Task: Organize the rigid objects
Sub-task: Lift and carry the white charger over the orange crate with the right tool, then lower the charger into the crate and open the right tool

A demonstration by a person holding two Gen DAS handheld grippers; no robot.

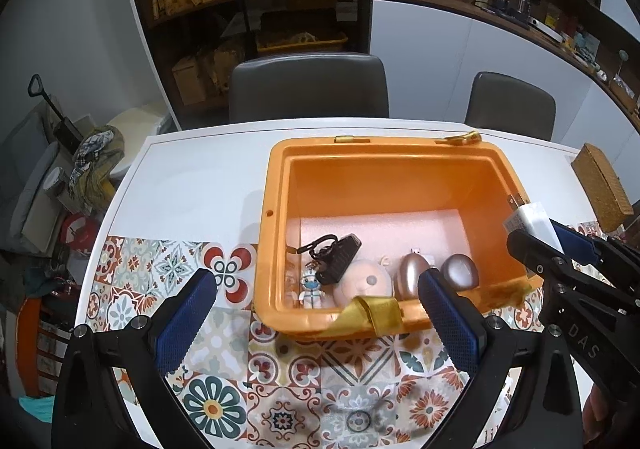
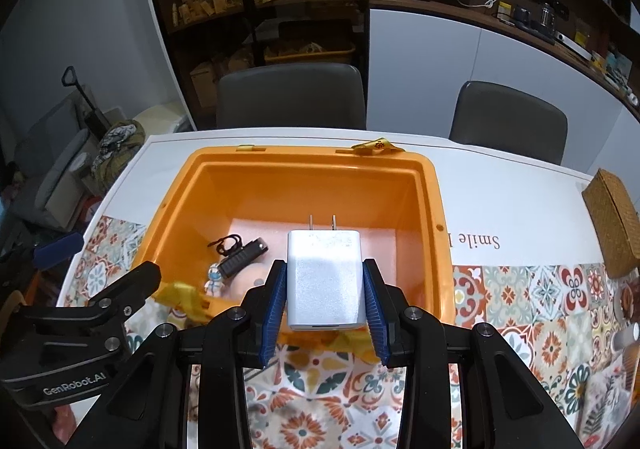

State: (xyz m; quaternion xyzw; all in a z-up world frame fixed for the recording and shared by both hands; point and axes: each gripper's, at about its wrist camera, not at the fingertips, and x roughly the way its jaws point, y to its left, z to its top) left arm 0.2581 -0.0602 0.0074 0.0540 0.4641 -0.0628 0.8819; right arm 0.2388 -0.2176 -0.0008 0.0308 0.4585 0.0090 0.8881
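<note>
An open orange plastic box [image 1: 276, 205] [image 2: 434, 209] stands on the table. Along its near wall lie a black key fob with a ring [image 1: 336, 255] [image 2: 240, 255], a small toy figure [image 1: 311, 289] [image 2: 213, 281], a pink round item [image 1: 362, 283] and two metallic egg-shaped items [image 1: 412, 275] [image 1: 460, 271]. My right gripper [image 2: 325, 271] is shut on a white two-prong wall charger [image 2: 324, 281] [image 1: 532, 221], held over the box's near right part, prongs pointing away. My left gripper [image 1: 320, 291] stands open at the box's near rim, nothing between its blue pads [image 1: 184, 321].
A patterned tile mat [image 1: 280, 389] [image 2: 540, 301] covers the near part of the white table [image 1: 192, 177]. A woven basket [image 1: 604, 189] [image 2: 616, 225] sits at the right edge. Gold ribbon [image 1: 376, 313] drapes over the box's front rim. Two grey chairs [image 1: 308, 85] [image 1: 512, 105] stand behind the table.
</note>
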